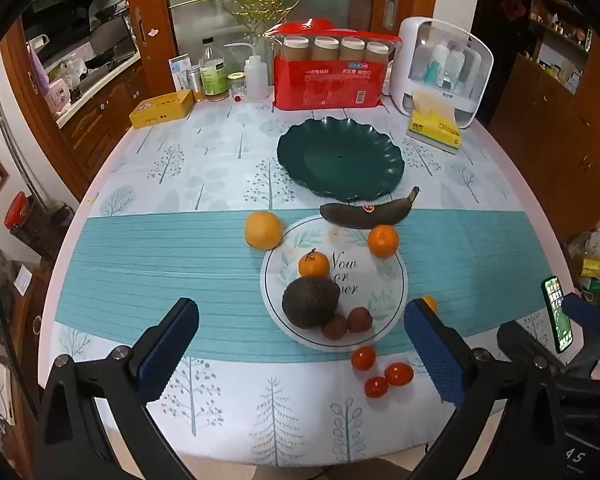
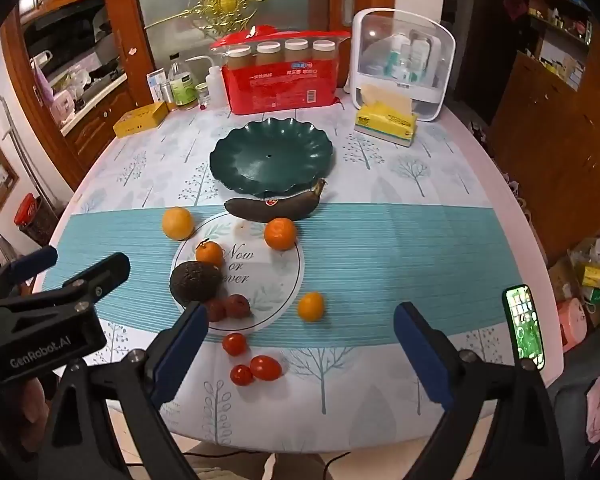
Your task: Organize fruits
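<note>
While both grippers hover wide open over the near edge of a tablecloth-covered table, fruit lies scattered around a white plate printed with the words "Now or never". The left gripper holds nothing, its blue-padded jaws spread well apart on either side of the white plate; the right gripper, just as wide and just as empty, frames the table's near edge to the right of that plate.

On the white plate sit a dark avocado, a small stemmed tangerine just behind it, and two reddish-brown fruits at the avocado's near right side. A second tangerine rests on the plate's far right rim. An orange lies just off the plate's far left edge, and a blackened banana with a red sticker lies across its far side, between the white plate and an empty dark green scalloped dish.

A small yellow-orange fruit sits just right of the white plate. Three tomatoes cluster near the plate's front edge.

Well behind the white plate stand a red package, a tissue box and a white storage case.
</note>
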`<state>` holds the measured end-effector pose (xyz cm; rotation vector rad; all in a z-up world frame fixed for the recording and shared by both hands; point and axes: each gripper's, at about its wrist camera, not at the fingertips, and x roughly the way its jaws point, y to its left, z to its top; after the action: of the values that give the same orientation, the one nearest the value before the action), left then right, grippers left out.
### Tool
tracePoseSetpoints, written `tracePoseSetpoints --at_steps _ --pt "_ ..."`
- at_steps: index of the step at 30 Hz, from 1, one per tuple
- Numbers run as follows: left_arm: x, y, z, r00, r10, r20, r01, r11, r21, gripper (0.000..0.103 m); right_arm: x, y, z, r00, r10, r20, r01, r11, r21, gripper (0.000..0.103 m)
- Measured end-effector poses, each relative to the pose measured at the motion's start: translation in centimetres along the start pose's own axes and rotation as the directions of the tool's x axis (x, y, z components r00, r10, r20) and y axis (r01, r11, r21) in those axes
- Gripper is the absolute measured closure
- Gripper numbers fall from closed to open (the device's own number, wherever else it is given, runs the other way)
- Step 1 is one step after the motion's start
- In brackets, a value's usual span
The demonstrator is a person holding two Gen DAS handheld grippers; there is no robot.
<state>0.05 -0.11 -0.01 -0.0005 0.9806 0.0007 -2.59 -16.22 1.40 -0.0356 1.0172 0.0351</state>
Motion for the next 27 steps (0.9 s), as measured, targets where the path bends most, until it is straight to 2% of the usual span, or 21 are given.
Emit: tracePoseSetpoints --at_steps 2,6,11,16,24,27 --pt "0.0 -0.1 0.1 1.0 0.002 0.007 -0.002 1.0 0.011 0.001 0.2 0.1 0.2 1.0 -0.019 -0.005 0.019 1.0 -0.01 0.008" --pt "-0.9 -1.1 -1.9 0.998 0.023 0.058 -0.023 1.0 0.013 0.001 -1.1 -1.5 -0.6 0.999 0.008 0.041 -0.009 0.999 0.037 0.008" --pt "-1.4 -1.9 -1.4 1.0 0.022 0.021 -0.022 1.0 0.006 0.002 -1.0 -2.3 -0.9 1.0 0.004 0.024 -0.005 0.999 0.04 0.008" --pt "-1.5 -2.3 -1.4 1.0 0.017 0.019 -0.018 1.0 0.002 0.004 -1.0 -2.5 -0.9 1.0 0.004 0.026 -0.005 0.999 0.037 0.008" --pt "-1.7 -2.5 -1.5 1.0 -0.008 0.018 0.009 1.0 -0.009 0.004 -1.7 -2.7 -1.0 0.998 -0.001 0.069 -0.002 0.999 0.041 0.009" --pt "-1.7 -2.5 -1.4 1.0 0.002 0.018 -0.002 1.0 -0.007 0.004 -1.7 -2.7 -0.8 0.997 -0.01 0.079 0.007 0.999 0.034 0.009"
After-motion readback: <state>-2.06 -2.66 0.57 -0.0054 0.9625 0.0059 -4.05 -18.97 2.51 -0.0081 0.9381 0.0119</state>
